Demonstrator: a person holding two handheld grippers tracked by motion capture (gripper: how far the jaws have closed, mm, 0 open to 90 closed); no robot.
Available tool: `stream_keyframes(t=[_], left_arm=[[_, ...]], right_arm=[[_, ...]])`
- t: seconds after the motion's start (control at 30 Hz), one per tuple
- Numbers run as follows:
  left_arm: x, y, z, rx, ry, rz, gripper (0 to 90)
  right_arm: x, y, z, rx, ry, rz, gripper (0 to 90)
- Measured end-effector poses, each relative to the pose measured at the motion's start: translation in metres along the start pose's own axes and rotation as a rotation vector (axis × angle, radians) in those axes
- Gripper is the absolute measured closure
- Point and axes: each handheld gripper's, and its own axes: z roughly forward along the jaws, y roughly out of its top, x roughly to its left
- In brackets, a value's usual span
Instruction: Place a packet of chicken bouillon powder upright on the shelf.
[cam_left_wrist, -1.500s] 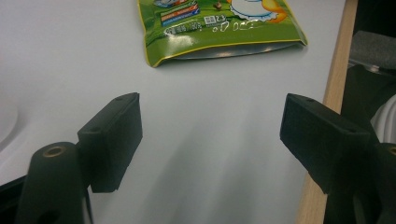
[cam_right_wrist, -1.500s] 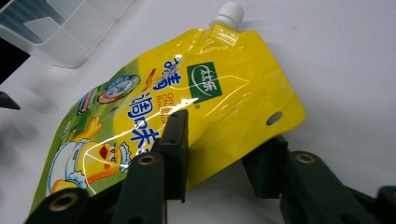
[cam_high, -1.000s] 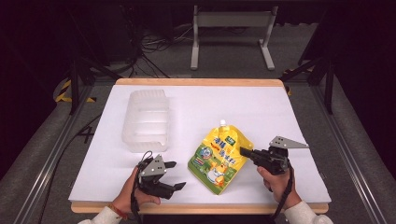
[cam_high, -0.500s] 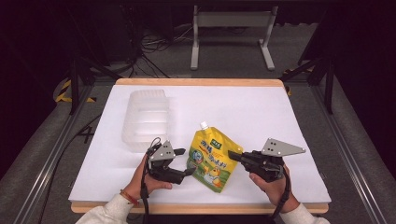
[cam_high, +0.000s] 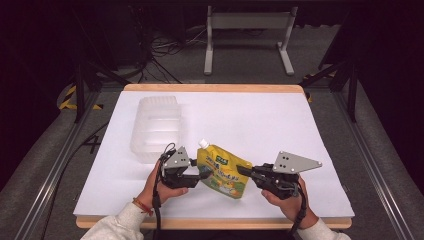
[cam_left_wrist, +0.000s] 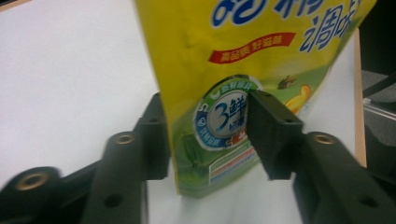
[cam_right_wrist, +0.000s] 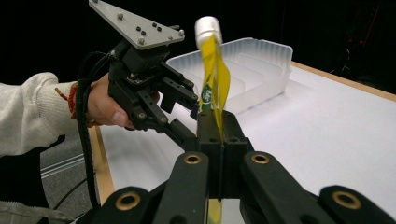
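The yellow spouted pouch (cam_high: 222, 170) is the landmark here: it is held up off the white table cover (cam_high: 280, 125), tilted, with its white cap (cam_high: 203, 144) at the upper end leaning toward the clear plastic tray (cam_high: 157, 127) and its sealed bottom edge pointing down toward the person's side of the table.

The right gripper (cam_high: 246, 171) comes in from the pouch's right side, and its 2 jaws are clenched flat on the pouch's edge; in the right gripper view the thin yellow film rises straight out of the closed pads, cap (cam_right_wrist: 208, 25) on top. This gripper looks to be carrying the pouch's weight.

The left gripper (cam_high: 202, 175) sits on the pouch's opposite side, at its lower left corner. In the left gripper view its jaws stand apart with the pouch (cam_left_wrist: 243, 70) between them, 1 pad on each face near the round blue badge, a gap showing on at least the left side. So they are spread and straddling, not yet gripping.

The pouch's long axis runs from cap to bottom seal, roughly crosswise to both sets of jaws. The left jaws already bracket the film, so a simple squeeze would probably give a 2-point hold, both hands being about equally near
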Motion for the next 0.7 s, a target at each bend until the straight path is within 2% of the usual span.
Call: stream_keyframes(t=[0.1, 0.17, 0.27, 0.37, 0.47, 0.53, 0.7], left_arm=[[0.000, 0.001, -0.003, -0.006, 0.027, 0.017, 64.4], [0.000, 0.001, -0.005, -0.017, 0.031, 0.014, 68.4], [0.000, 0.004, -0.011, -0.031, 0.059, 0.035, 72.3], [0.001, 0.006, -0.017, -0.053, 0.086, 0.038, 77.4], [0.002, 0.008, -0.021, -0.053, 0.107, 0.043, 79.9], [0.002, 0.012, -0.025, -0.057, 0.146, 0.052, 81.1], [0.009, 0.023, -0.043, -0.105, 0.197, 0.047, 82.2]], right_arm=[[0.000, 0.002, 0.002, -0.002, -0.001, -0.003, 90.0], [0.001, 0.003, 0.002, -0.004, -0.007, -0.008, 90.0], [0.001, 0.008, 0.003, -0.014, -0.016, -0.018, 90.0], [0.000, 0.012, 0.005, -0.022, -0.012, -0.021, 90.0], [0.002, 0.018, 0.009, -0.020, -0.017, -0.041, 90.0], [0.003, 0.023, 0.013, -0.025, -0.021, -0.048, 90.0], [0.002, 0.042, 0.021, -0.052, -0.028, -0.067, 90.0]])
